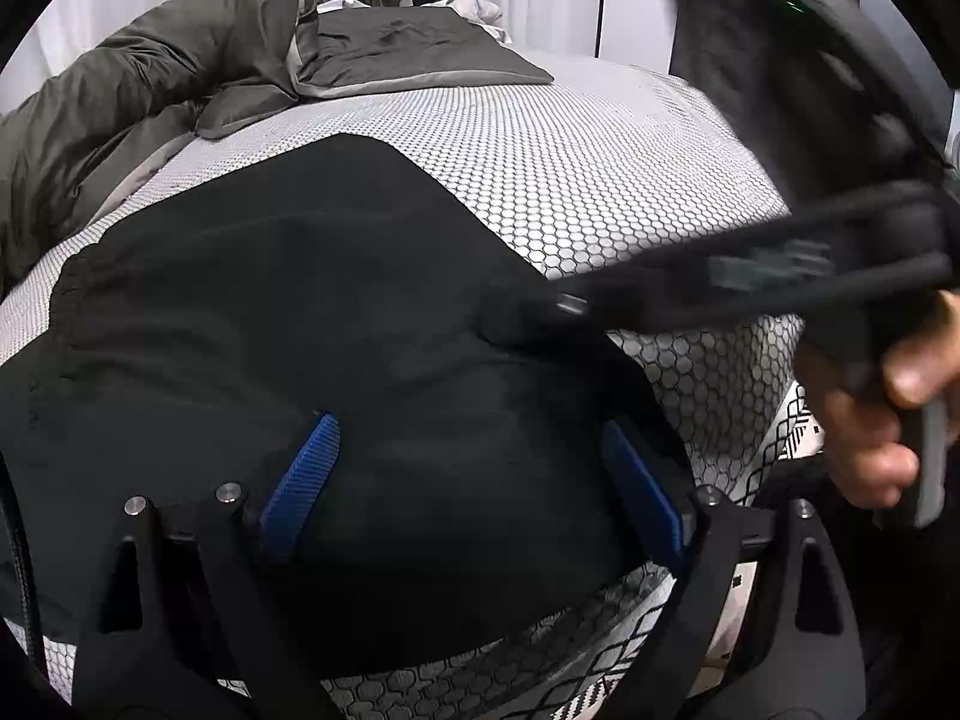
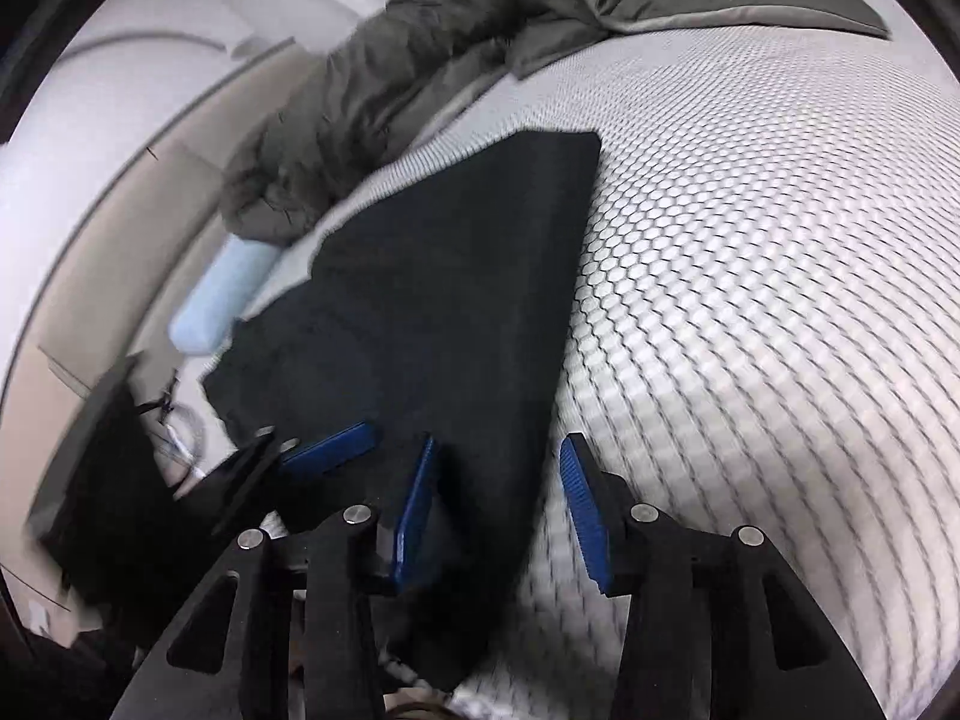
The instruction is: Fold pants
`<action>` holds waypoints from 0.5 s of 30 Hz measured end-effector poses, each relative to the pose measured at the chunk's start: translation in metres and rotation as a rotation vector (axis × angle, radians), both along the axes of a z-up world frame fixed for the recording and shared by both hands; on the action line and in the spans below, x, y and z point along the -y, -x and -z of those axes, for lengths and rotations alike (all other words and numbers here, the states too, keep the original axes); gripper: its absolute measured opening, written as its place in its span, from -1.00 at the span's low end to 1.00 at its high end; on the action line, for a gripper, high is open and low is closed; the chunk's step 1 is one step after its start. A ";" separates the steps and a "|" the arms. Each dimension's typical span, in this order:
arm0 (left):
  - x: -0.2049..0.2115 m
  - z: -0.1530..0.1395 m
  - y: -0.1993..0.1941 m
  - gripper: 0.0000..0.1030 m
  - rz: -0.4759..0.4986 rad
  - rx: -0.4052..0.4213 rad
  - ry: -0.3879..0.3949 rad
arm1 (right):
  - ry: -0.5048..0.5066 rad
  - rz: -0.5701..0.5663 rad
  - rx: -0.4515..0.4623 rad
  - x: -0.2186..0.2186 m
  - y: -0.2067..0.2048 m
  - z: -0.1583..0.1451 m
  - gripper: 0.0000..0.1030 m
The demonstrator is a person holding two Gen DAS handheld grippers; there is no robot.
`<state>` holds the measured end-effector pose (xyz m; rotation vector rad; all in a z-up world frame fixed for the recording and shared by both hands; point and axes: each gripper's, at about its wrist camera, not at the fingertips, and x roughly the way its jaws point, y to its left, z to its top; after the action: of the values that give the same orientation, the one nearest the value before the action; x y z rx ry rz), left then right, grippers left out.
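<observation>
Black pants [image 2: 444,300]: lying flat on the honeycomb-patterned mattress [image 2: 750,276], already doubled into a long dark panel with one straight edge running away from the right gripper [image 2: 498,504]. The near end sits directly under and ahead of both tools.

Right gripper: jaws partly apart, blue pads straddling the near straight edge of the pants, one pad over the cloth, the other over bare mattress. No pad presses on fabric that I can see; nothing clamped.

Left gripper [image 1: 474,486]: jaws spread wide, both blue pads [image 1: 300,480] standing over the dark cloth with a broad stretch of it between them. Not gripping. In its view the right tool crosses in from the right, tip low over the cloth; a person's hand [image 1: 870,420] is wrapped on that handle.

Beyond the grippers: a grey-green duvet [image 1: 150,114] bunched at the far left, a matching pillow [image 1: 408,48] ahead, a pale blue roll [image 2: 222,294] left of the pants.

Risks, as I judge them:
- Either tool closing on the top layer alone, which would peel the fold open when lifted.
- The right pads, sitting half off the edge, closing on nothing or pinching the mattress cover.
- The two tools standing close together; a careless swing could knock one into the other and drag the cloth askew.
- Uneven lifting, skewing the next fold.
</observation>
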<state>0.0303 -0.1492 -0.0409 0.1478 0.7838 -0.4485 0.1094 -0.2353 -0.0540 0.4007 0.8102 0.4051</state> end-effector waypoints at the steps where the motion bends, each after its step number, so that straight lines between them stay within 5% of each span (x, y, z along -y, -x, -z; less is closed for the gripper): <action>1: 0.000 0.002 -0.001 0.71 -0.001 -0.010 0.010 | 0.021 0.002 0.002 -0.003 -0.007 0.001 -0.43; 7: -0.001 0.005 -0.008 0.72 0.005 -0.057 0.037 | 0.094 0.012 -0.025 -0.001 -0.056 -0.006 -0.59; 15: -0.005 0.008 -0.017 0.74 0.034 -0.060 0.041 | 0.013 0.118 -0.027 0.019 -0.131 -0.020 -0.65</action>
<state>0.0471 -0.1446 -0.0491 0.1100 0.8317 -0.5030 0.2405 -0.2541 -0.0339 0.4407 0.8104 0.2849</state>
